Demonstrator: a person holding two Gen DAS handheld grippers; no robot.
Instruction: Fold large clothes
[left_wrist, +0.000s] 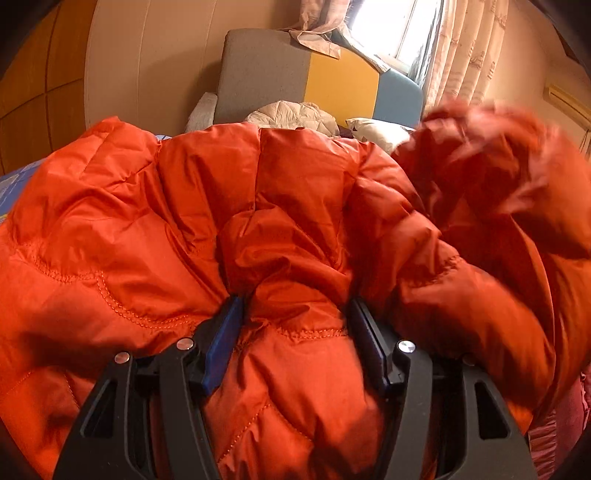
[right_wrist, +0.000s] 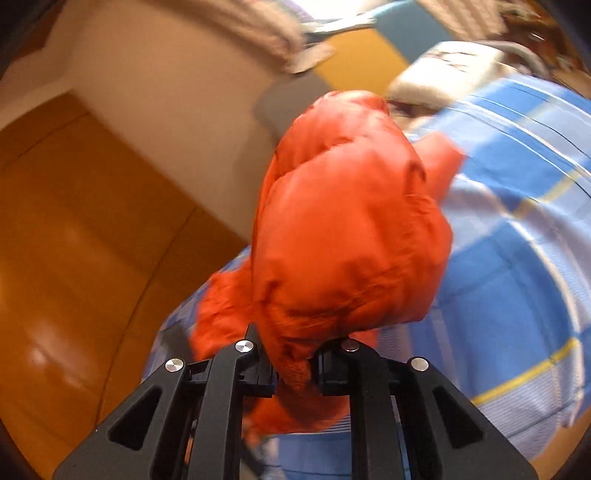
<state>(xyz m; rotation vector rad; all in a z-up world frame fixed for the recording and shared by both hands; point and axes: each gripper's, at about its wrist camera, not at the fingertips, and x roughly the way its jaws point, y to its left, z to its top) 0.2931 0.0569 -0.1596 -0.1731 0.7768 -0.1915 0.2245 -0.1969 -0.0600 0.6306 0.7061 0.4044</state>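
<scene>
A puffy orange quilted jacket (left_wrist: 147, 221) covers most of the left wrist view, spread over the bed. My left gripper (left_wrist: 295, 325) is shut on a thick fold of it, the fabric bulging between the blue pads (left_wrist: 225, 332). At the right of that view a raised, blurred part of the jacket (left_wrist: 487, 155) hangs in the air. In the right wrist view my right gripper (right_wrist: 295, 365) is shut on a pinch of the jacket (right_wrist: 343, 229). That bunched part is lifted above the blue checked bedsheet (right_wrist: 517, 258).
A grey, yellow and blue headboard (left_wrist: 266, 70) stands at the far end of the bed. A cream quilted garment (left_wrist: 295, 114) and a pillow (left_wrist: 376, 129) lie before it. Curtains (left_wrist: 465, 48) hang at the window. Wooden panelling (right_wrist: 74, 221) is on the left, and red fabric (left_wrist: 565, 424) lower right.
</scene>
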